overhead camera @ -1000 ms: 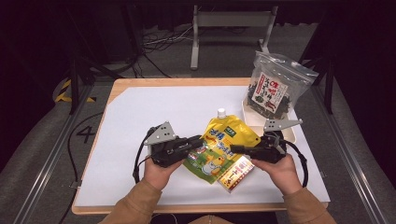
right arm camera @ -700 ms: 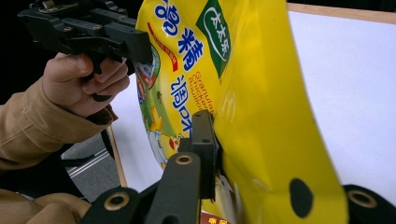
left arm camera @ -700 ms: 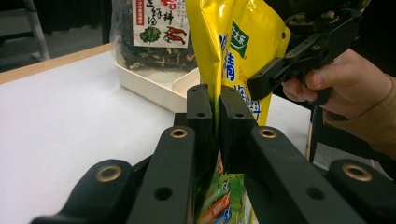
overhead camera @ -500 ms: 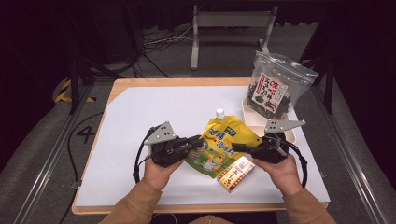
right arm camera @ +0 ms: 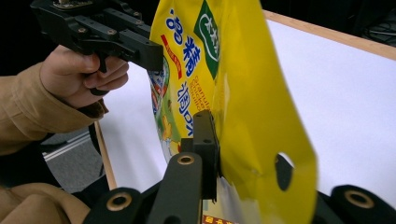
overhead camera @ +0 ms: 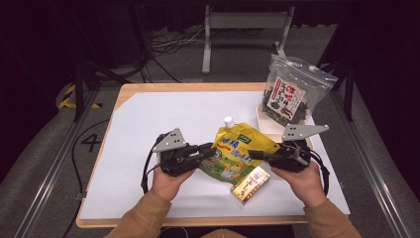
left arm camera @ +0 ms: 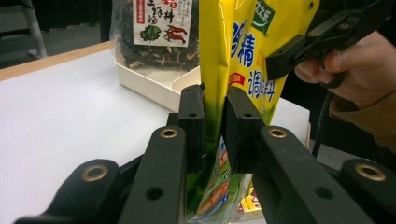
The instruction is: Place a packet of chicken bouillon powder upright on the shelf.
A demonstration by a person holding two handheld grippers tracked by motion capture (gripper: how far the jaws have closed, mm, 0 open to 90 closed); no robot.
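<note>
A yellow spouted pouch (overhead camera: 237,151) with printed characters hangs between both grippers above the white sheet. My left gripper (overhead camera: 210,148) grips its left edge. In the left gripper view the pouch (left arm camera: 243,46) fills the gap between the pads of that gripper (left arm camera: 215,116), whose jaws have just been opening slightly. My right gripper (overhead camera: 252,153) is shut on the right edge. In the right gripper view the pouch (right arm camera: 247,93) hides one jaw of the right gripper (right arm camera: 224,154), and the left gripper (right arm camera: 149,51) holds the far edge.
A small red and yellow box (overhead camera: 251,184) lies on the sheet under the pouch's near corner. At the back right a clear bag of dried seaweed (overhead camera: 287,94) leans in a white tray (overhead camera: 267,126). The table's wooden edge (overhead camera: 198,88) runs behind.
The right hand has risen a little, taking the pouch's right edge with it. The left hand has stayed where it was.
</note>
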